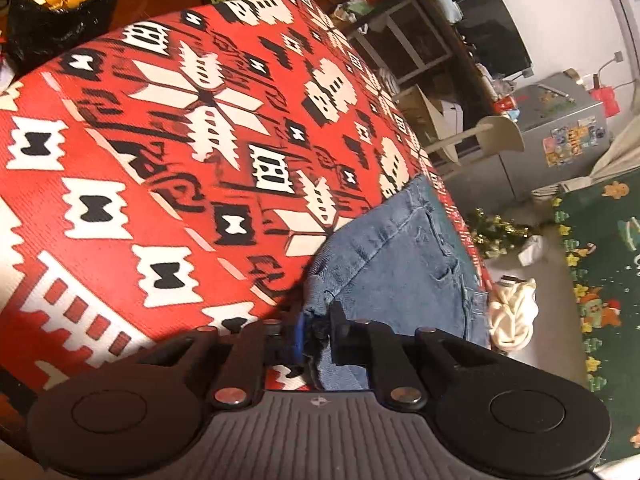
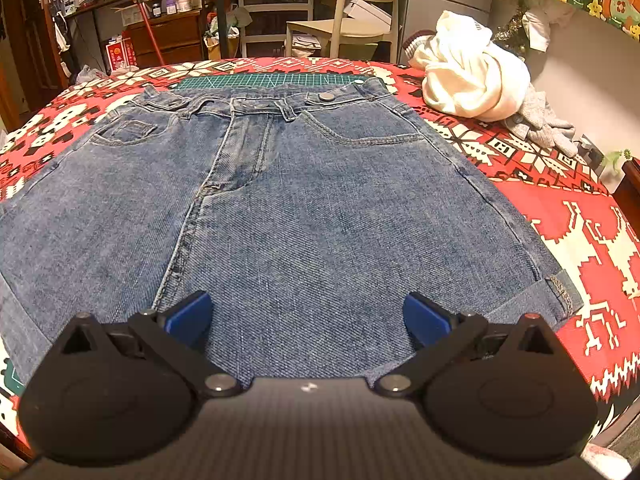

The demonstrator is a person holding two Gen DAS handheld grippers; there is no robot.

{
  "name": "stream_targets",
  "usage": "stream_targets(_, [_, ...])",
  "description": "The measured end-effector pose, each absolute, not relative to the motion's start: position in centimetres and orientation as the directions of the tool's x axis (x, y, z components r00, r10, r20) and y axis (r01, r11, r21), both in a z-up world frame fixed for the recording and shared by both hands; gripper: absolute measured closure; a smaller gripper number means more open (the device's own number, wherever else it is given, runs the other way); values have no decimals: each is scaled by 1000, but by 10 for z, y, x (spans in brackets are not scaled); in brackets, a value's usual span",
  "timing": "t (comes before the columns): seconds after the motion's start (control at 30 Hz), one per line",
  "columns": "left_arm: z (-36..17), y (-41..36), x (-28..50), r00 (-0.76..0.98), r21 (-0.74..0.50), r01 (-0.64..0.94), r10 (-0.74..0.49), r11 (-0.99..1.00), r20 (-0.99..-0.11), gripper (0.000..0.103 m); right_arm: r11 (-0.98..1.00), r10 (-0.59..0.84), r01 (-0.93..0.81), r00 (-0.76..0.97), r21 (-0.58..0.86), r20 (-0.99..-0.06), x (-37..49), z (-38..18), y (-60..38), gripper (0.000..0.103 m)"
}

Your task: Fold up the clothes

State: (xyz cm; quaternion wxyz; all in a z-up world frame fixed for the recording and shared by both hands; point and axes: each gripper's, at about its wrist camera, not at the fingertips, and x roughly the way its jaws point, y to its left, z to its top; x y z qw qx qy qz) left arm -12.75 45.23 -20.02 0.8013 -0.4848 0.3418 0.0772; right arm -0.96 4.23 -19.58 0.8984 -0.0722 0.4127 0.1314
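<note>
Your denim shorts [image 2: 304, 208] lie flat on the red patterned tablecloth [image 2: 580, 240], waistband toward its far edge. Your left gripper [image 1: 316, 332] pinches their hem; your right gripper [image 2: 308, 316] is spread wide above them.

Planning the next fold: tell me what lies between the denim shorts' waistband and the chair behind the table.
In the right wrist view, a green cutting mat lies past the denim shorts, then red patterned tablecloth before the chair.
</note>
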Motion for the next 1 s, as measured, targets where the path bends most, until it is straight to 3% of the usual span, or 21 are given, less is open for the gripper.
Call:
stream_targets(0.13, [-175,436,-127,779,-671,-410,-144,618,-610,94,954,181,-300,617,-16,-766,-8,-194,42,3])
stream_targets(0.33, [-106,378,-110,852,-560,-157,-175,813,-493,94,951,205,-310,638,-4,-742,-12,-175,34,43])
stream_targets(0.4, [-91,357,-95,855,-550,-81,-226,832,-467,94,945,237,-327,647,18,-724,-15,-165,30,64])
stream_targets(0.53, [-82,323,-66,834,-560,14,-319,829,-451,94,908,366,-409,663,92,-653,-30,-137,26,70])
stream_targets(0.73, [-93,281,-28,774,-584,85,-422,807,-471,94,826,542,-526,646,200,-538,-56,-102,24,71])
stream_targets(1.0, [-101,231,-13,698,-598,133,-503,791,-510,94,817,561,-529,637,230,-529,-53,-103,31,70])
